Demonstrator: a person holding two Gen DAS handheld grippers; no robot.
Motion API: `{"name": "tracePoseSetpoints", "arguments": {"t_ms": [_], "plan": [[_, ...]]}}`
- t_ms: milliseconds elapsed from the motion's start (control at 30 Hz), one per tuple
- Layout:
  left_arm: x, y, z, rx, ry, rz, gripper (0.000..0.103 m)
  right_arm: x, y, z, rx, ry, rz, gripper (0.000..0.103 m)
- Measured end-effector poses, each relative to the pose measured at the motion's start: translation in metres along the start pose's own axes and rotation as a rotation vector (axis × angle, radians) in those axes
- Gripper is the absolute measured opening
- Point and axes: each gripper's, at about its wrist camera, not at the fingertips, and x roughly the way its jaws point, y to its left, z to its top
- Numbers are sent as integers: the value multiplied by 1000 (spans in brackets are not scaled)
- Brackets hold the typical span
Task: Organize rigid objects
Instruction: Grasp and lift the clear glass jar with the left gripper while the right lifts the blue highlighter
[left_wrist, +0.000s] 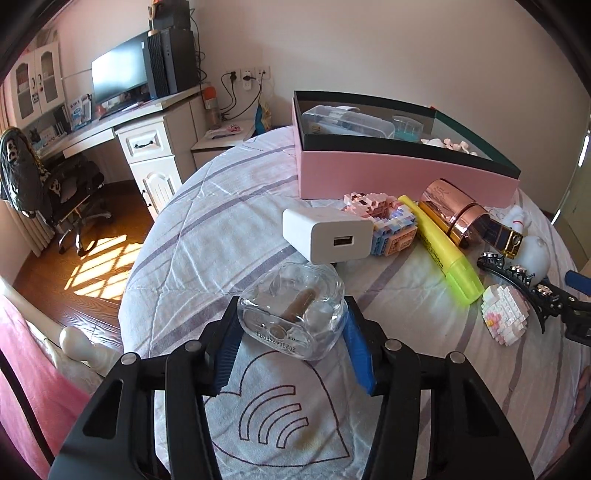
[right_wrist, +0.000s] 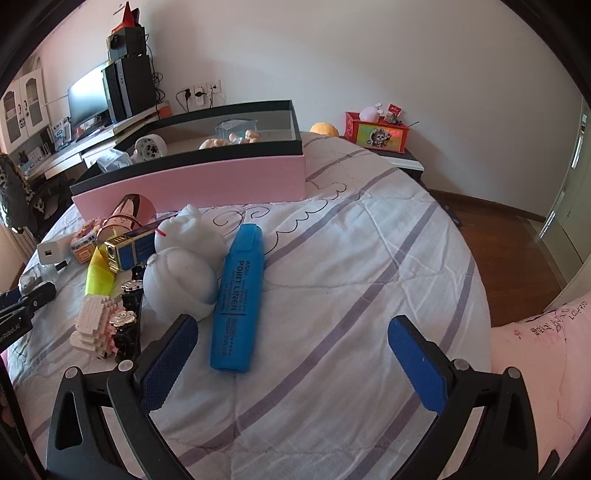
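1. We see the left gripper (left_wrist: 291, 332) with its jaws clamped on a clear glass bottle (left_wrist: 293, 314) above the bed (left_wrist: 207, 229).
2. Our right gripper (right_wrist: 291, 354) has jaws spread wide, with a blue highlighter (right_wrist: 238, 302) lying on the bed just ahead between them.
3. The pink box (left_wrist: 388, 173) sits beyond.

I see pale pink walls (left_wrist: 369, 44); a wooden floor (left_wrist: 74, 273) with a sunlit grid patch; a white desk (left_wrist: 147, 136) carrying a dark monitor (left_wrist: 118, 74); a black office chair (left_wrist: 62, 192) beside it; wall sockets (left_wrist: 247, 75); a striped, quilted bedspread (right_wrist: 369, 258) beneath.
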Motion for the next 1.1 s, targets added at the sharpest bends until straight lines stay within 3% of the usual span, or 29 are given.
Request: {"name": "tracePoseSetpoints", "arguments": {"t_ms": [67, 133, 167, 200, 267, 367, 567, 733, 967, 1100], "plan": [[-4, -3, -1, 9, -3, -9, 53, 11, 4, 5, -36, 32, -1, 101], [-8, -5, -3, 9, -4, -27, 53, 16, 8, 10, -66, 34, 23, 93], [-10, -7, -4, 13, -7, -32, 53, 17, 10, 13, -81, 29, 32, 86], [-11, -9, -5, 16, -9, -33, 53, 17, 11, 14, -93, 18, 45, 67], [-15, -12, -7, 25, -9, -43, 53, 18, 10, 16, -101, 20, 54, 59], [-23, -16, -12, 30, -15, -59, 53, 12, 7, 12, -107, 3, 85, 27], [-48, -25, -16, 40, -51, -111, 52, -13, -9, -10, -3, -57, 174, 26], [-77, -38, -12, 50, -111, -138, 51, -56, -10, -20, 49, -163, 225, 26], [-126, -58, -1, 56, -234, -151, 51, -126, 29, -11, -26, -329, 318, 27], [-162, -65, 7, 56, -326, -139, 51, -157, 50, -10, -59, -416, 319, 27]]}}
